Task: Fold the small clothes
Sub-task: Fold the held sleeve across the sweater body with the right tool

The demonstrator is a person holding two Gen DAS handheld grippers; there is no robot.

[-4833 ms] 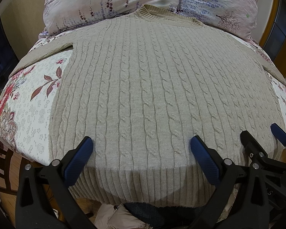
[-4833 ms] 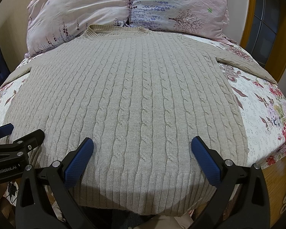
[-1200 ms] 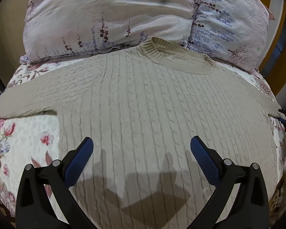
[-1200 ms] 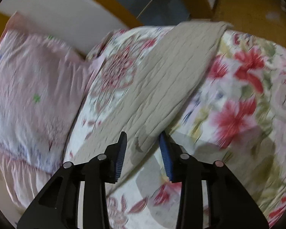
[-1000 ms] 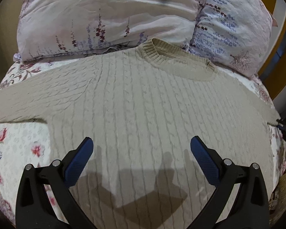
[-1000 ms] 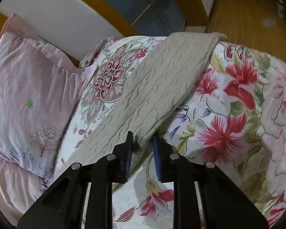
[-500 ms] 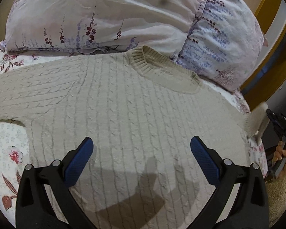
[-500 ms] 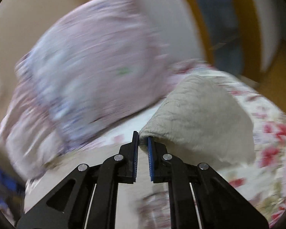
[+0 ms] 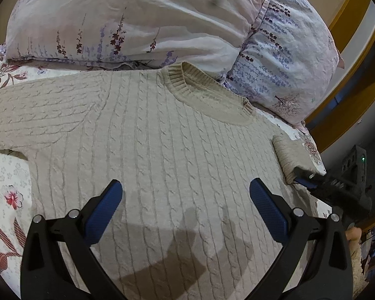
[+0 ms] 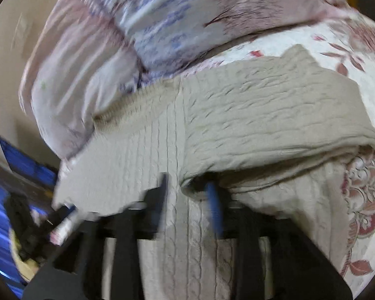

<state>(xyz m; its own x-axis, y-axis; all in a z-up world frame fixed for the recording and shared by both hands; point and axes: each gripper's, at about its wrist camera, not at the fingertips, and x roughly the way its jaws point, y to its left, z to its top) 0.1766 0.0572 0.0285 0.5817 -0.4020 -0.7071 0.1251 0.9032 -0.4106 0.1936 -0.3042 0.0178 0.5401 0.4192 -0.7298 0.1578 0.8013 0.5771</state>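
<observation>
From your left gripper (image 9: 185,205) you look down at the sweater (image 9: 147,145), lying flat on the flowery bedspread (image 9: 5,190). Its fingers stand wide apart and hold nothing. The knit lies between and below them. The neck points away from the fingers, toward the pillows (image 9: 142,20). Far to the right of your fingers, your right gripper (image 9: 310,177) sits at the end of the folded sleeve (image 9: 290,152). I think you keep the left one close so the sweater stays put.

From your right gripper (image 10: 187,200) the picture is blurry. Its fingers are opening, about half way. The cuff end of the sleeve (image 10: 262,130) lies just past the tips, over the sweater's (image 10: 162,165) body. It looks let go, because the sleeve is now where the fold wants it.
</observation>
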